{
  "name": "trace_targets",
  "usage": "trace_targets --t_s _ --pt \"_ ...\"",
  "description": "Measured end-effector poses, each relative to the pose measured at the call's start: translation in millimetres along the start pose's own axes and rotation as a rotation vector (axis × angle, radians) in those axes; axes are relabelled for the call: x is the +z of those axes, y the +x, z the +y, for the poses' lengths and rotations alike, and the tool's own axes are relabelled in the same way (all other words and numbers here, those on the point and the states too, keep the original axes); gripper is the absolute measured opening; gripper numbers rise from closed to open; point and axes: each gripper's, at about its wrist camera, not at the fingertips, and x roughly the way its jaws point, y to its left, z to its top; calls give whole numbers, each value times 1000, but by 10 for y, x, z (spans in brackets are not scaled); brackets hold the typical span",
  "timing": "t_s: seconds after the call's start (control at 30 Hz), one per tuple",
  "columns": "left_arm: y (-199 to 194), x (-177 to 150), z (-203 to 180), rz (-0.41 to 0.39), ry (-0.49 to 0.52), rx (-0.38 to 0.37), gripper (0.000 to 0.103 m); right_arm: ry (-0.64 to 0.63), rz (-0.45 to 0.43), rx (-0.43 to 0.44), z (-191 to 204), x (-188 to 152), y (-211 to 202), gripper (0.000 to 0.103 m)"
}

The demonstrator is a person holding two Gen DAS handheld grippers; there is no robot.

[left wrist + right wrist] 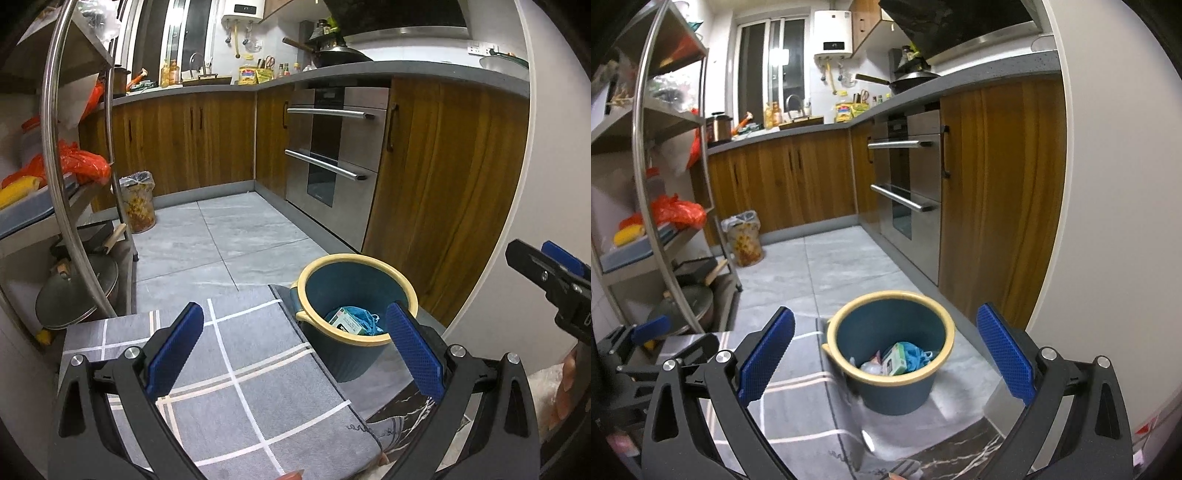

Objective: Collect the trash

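**Both tools empty over the bin**

While we hover above the kitchen floor, our left tool (295,350) and right tool (886,354) are both spread wide with nothing in them. The blue bin (892,387) sits on the floor beside the grey checked mat (236,369), with a green box (895,360) and other trash already inside.

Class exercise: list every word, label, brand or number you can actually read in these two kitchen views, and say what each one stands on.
None can be read for certain.
Water heater display: lit, digits too small.
Green box in the blue bin: dark printed patch, blurred.
Yellow packets on the counter: print too small.
Oven panel: marks unreadable.
Grey mat: stitched script at the corner, illegible.
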Motion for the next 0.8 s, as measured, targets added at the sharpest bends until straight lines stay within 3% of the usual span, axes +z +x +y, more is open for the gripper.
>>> trace_targets --t_s 0.8 --pt "0 5 -58 5 24 -6 98 -4 7 0 -5 -4 18 98"
